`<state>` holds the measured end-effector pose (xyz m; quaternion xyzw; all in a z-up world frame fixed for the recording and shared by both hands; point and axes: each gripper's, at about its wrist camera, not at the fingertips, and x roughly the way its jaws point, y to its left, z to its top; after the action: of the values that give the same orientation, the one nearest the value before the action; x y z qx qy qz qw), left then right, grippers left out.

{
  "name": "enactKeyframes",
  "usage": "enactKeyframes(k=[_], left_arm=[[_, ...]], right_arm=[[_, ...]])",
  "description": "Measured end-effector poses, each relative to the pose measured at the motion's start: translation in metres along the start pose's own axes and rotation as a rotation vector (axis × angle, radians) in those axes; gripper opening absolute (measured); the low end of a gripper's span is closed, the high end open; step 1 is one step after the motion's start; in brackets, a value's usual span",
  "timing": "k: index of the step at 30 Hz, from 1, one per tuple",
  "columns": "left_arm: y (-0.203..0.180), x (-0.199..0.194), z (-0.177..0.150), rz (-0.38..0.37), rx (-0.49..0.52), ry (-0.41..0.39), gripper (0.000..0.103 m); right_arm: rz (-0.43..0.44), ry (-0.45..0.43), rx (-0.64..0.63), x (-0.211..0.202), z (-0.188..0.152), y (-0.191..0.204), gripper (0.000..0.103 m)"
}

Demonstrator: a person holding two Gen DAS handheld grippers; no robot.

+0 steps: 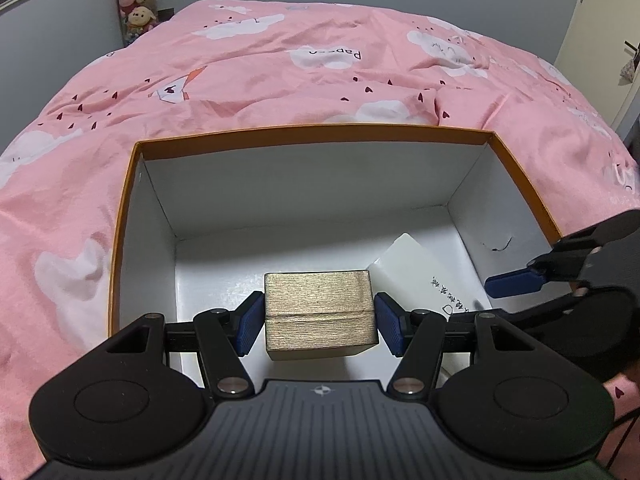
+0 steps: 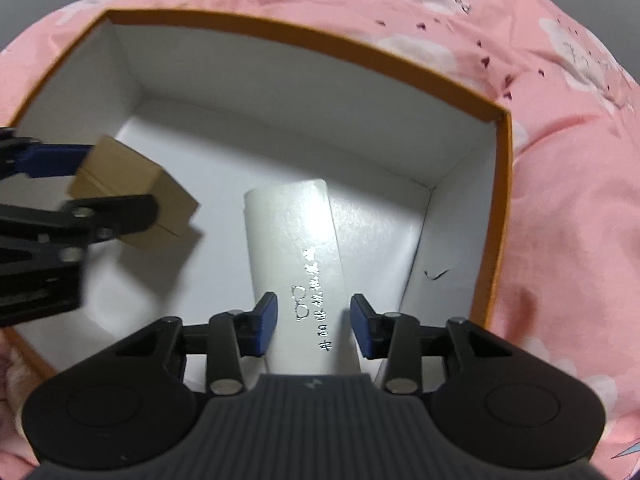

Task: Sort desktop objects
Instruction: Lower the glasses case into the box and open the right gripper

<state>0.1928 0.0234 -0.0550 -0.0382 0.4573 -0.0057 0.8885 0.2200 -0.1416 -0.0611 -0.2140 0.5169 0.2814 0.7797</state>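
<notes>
- The left gripper (image 1: 319, 322) is clamped on a small gold box (image 1: 320, 314), its blue pads (image 1: 251, 322) pressed flat against the box's two side faces; in the right wrist view the box hangs above the floor of the big box rather than resting on it.
- The right gripper (image 2: 313, 326) stands apart, its pads on either side of a white case (image 2: 294, 264) without clearly touching it.
- The white case lies flat on the floor of the orange-rimmed box (image 1: 320, 130), toward its right wall; its long axis runs straight ahead of the right gripper, along the fingers, and that hand is the nearer one to it.
- The gold box sits just left of the case, so I judge the coming move turns on lowering it into the free floor on that left side.
- The gold box is blocky, with a brushed metallic sheen and a seam around it; the case is smooth, rounded at its far end, with silver print.
- The big box is stiff card, white inside, and sits on a soft, rumpled pink bedspread (image 1: 280, 72).
</notes>
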Motion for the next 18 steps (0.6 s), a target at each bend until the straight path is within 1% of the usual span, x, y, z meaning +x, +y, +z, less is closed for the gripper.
enactKeyframes(k=[2,4,5,6,7,8,9,12,14,16,18], left_arm=[[0.000,0.001,0.000,-0.004,-0.007,0.002,0.069],[0.001,0.001,0.001,-0.005,-0.017,0.001,0.069],[0.001,0.000,0.001,-0.002,-0.018,-0.002,0.069],[0.001,0.000,0.001,0.004,-0.013,-0.004,0.069],[0.000,0.000,0.001,0.010,-0.006,-0.005,0.069],[0.000,0.001,0.002,0.014,0.000,-0.004,0.069],[-0.001,0.001,0.002,0.015,0.005,-0.002,0.069],[-0.001,0.005,0.003,0.008,0.007,0.008,0.069],[-0.001,0.008,0.004,0.002,0.004,0.017,0.069],[0.000,0.010,0.005,-0.003,0.001,0.023,0.069],[-0.001,0.012,0.005,-0.004,0.001,0.025,0.069]], right_arm=[[0.041,-0.007,-0.028,-0.009,0.000,0.000,0.044],[0.127,-0.020,-0.042,-0.014,0.002,-0.001,0.044],[0.174,-0.019,-0.044,-0.014,0.002,0.000,0.041],[0.221,-0.009,-0.038,-0.013,0.003,0.000,0.031],[0.257,0.007,-0.031,-0.009,0.007,-0.003,0.026],[0.279,0.023,-0.026,-0.004,0.008,-0.001,0.023],[0.286,0.034,-0.024,0.001,0.008,0.000,0.022],[0.261,0.056,0.012,0.015,0.009,0.002,0.021],[0.253,0.059,0.067,0.021,0.012,-0.004,0.011],[0.246,0.060,0.126,0.023,0.013,-0.010,0.010],[0.223,0.044,0.146,0.021,0.013,-0.014,0.010]])
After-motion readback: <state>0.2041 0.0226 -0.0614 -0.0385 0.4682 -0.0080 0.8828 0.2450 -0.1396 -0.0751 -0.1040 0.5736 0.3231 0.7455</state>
